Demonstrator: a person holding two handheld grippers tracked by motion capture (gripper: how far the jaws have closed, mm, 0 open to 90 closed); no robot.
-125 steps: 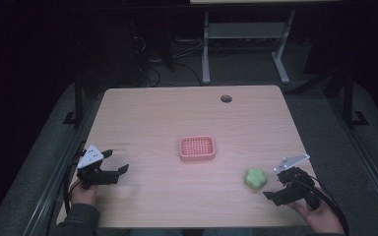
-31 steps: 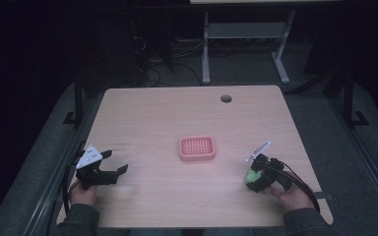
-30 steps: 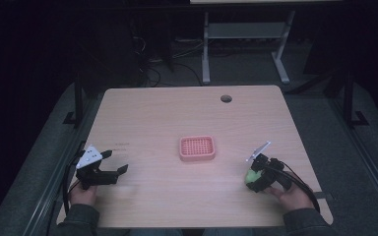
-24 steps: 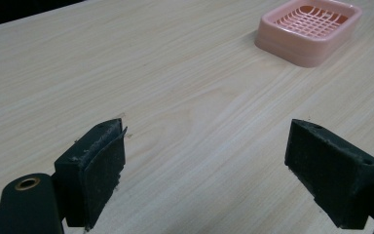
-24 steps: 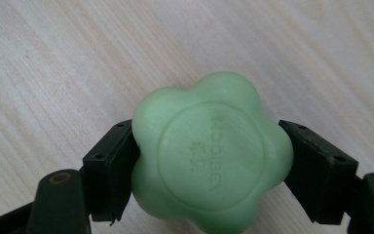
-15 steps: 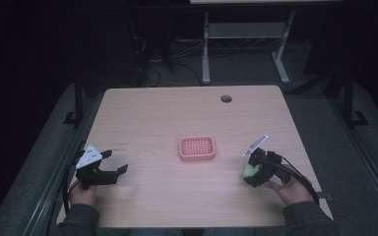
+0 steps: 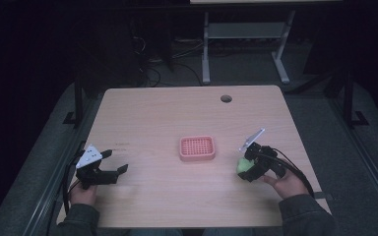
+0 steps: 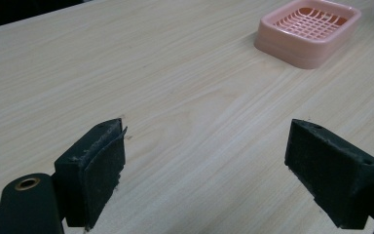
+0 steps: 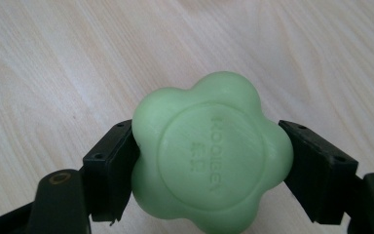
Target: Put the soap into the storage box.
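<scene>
A green flower-shaped soap (image 9: pixel 209 153) sits clamped between the two black jaws of my right gripper (image 9: pixel 209 165), held just above the wooden table. In the high view the soap (image 7: pixel 245 167) and right gripper (image 7: pixel 249 169) are to the right of a pink slotted soap dish (image 7: pixel 197 148) at the table's middle. My left gripper (image 7: pixel 114 163) rests at the table's front left, open, with bare wood between its jaws. The left gripper view shows the dish (image 8: pixel 308 30) far off at the upper right, and the left gripper (image 8: pixel 204 170) wide open.
The wooden table (image 7: pixel 162 113) has a round cable hole (image 7: pixel 226 98) near its far edge. A metal stand (image 7: pixel 241 34) is on the dark floor behind the table. A person's hands and grey sleeves come in at the near edge.
The right gripper closed on the green soap, then lifted it and carried it slightly left and forward toward the dish. The left gripper has stayed still.
</scene>
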